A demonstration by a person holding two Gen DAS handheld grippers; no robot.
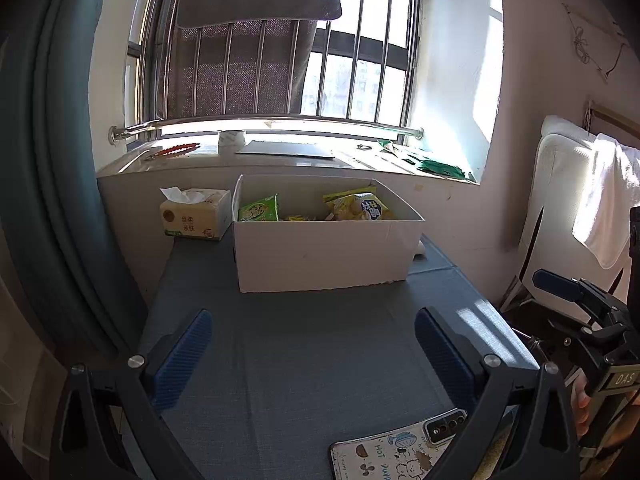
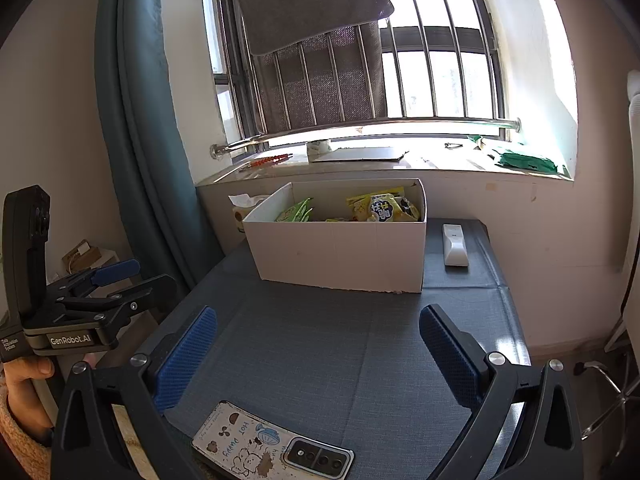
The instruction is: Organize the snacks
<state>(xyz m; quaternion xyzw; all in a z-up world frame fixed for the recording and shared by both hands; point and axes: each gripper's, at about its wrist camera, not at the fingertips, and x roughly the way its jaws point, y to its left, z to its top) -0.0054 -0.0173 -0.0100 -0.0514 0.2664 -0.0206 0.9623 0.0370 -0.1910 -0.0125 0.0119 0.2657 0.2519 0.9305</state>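
Observation:
A white cardboard box [image 1: 320,252] stands at the far end of the grey-blue table [image 1: 312,360]. It holds several snack packets: a green one [image 1: 259,209] at the left and a yellow one [image 1: 358,205] at the right. The box [image 2: 340,256], green packet [image 2: 295,211] and yellow packet [image 2: 380,207] also show in the right wrist view. My left gripper [image 1: 314,354] is open and empty, well short of the box. My right gripper [image 2: 320,356] is open and empty, also short of the box. Each gripper shows from the side in the other's view, the right [image 1: 560,284] and the left [image 2: 116,274].
A phone in a cartoon case [image 2: 272,448] lies at the table's near edge. A tissue pack [image 1: 196,214] sits left of the box, a white remote [image 2: 455,245] to its right. The windowsill [image 1: 280,160] behind carries small items. A teal curtain [image 2: 136,120] hangs left.

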